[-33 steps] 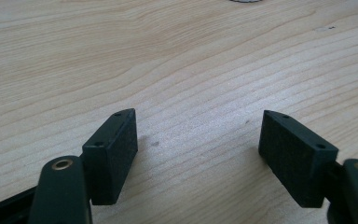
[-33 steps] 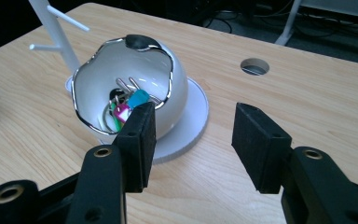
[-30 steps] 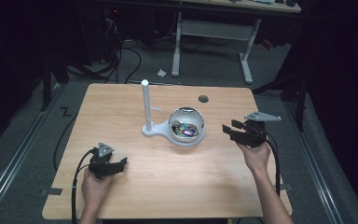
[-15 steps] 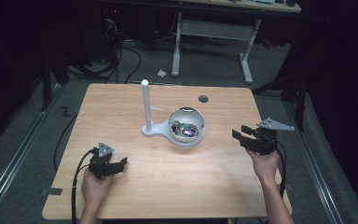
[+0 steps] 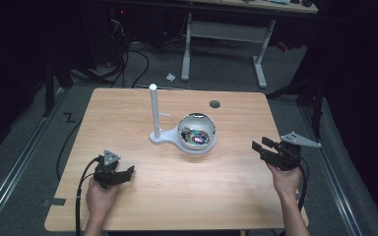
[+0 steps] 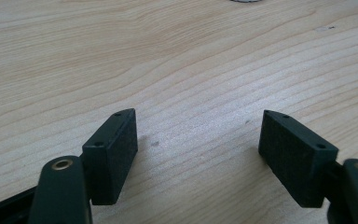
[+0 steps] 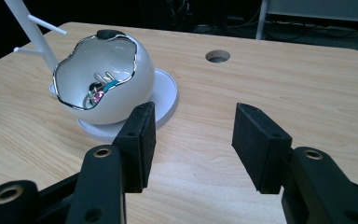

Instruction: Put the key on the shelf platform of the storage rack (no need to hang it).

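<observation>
Flanking white bowl (image 5: 197, 134): left gripper (image 5: 119, 174), right gripper (image 5: 267, 149)

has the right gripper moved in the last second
Yes. The right gripper has drawn back from the white bowl, toward the person and the table's right edge. Its jaws stand open and empty.

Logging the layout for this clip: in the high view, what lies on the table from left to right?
left gripper → white post stand → white bowl holding small colourful items → right gripper
</observation>
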Demonstrator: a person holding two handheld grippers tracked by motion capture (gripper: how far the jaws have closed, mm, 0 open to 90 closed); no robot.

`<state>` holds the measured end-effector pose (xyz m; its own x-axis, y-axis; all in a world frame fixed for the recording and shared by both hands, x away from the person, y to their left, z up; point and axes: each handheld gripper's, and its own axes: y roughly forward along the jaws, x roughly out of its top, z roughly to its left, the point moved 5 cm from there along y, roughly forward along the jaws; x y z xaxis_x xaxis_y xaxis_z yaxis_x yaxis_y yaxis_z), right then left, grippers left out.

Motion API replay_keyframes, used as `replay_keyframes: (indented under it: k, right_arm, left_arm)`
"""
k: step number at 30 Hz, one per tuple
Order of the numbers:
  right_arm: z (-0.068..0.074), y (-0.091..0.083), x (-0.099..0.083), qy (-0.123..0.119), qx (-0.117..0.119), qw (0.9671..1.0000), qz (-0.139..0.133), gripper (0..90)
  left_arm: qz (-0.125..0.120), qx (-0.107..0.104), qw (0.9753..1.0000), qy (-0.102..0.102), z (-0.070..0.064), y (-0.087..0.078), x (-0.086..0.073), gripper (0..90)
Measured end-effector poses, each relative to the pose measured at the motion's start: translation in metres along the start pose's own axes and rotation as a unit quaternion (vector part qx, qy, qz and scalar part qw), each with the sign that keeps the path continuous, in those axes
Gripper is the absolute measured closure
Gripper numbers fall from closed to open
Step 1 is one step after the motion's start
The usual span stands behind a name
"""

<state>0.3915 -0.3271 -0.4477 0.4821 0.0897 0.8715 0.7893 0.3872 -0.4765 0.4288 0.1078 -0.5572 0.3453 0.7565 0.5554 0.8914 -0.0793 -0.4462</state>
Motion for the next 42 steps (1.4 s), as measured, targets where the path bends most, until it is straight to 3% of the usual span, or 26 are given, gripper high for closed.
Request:
replay_keyframes:
  k: [19, 42]
  right_arm:
    - [-0.001, 0.002, -0.024, 0.013, -0.003, 0.9999, 0.006, 48.3]
    - [0.004, 0.027, -0.056, 0.025, -0.005, 0.9991, 0.035, 45.6]
  left_arm:
    - [0.0, 0.0, 1.0, 0.0, 0.0, 0.0, 0.0, 28.3]
    - [0.0, 0.0, 1.0, 0.0, 0.0, 0.0, 0.0, 28.3]
